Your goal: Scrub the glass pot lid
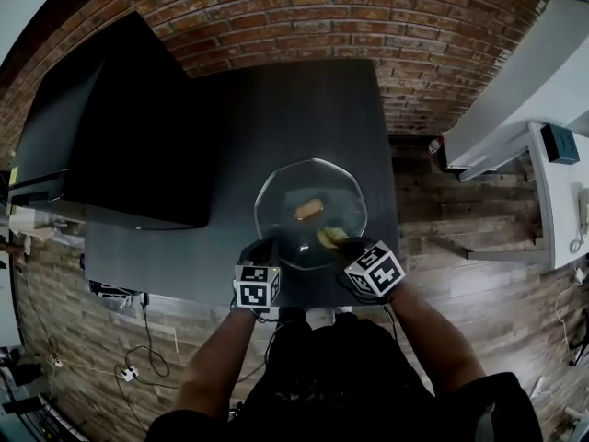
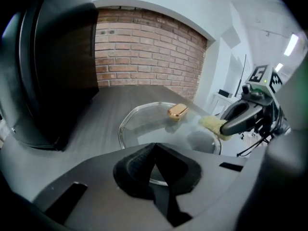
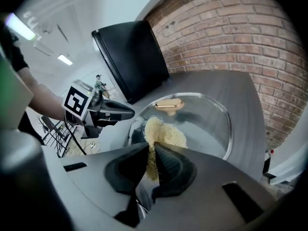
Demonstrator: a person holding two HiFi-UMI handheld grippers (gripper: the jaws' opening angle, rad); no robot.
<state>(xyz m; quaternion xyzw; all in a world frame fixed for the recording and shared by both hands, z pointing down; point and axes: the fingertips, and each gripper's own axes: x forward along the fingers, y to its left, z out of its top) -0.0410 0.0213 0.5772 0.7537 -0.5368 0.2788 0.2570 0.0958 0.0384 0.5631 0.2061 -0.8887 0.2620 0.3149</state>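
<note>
Right claw clenched on yellow sponge, holding it against glass pot lid on the dark counter; left claw pinches the lid's near rim.

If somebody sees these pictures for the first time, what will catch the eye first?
First comes the glass lid, lying flat on the dark table with its gold knob at the centre. Next is the yellow scrub pad, pinched in the right tool and resting on the glass. The left tool is shut on the lid's near rim.
</note>
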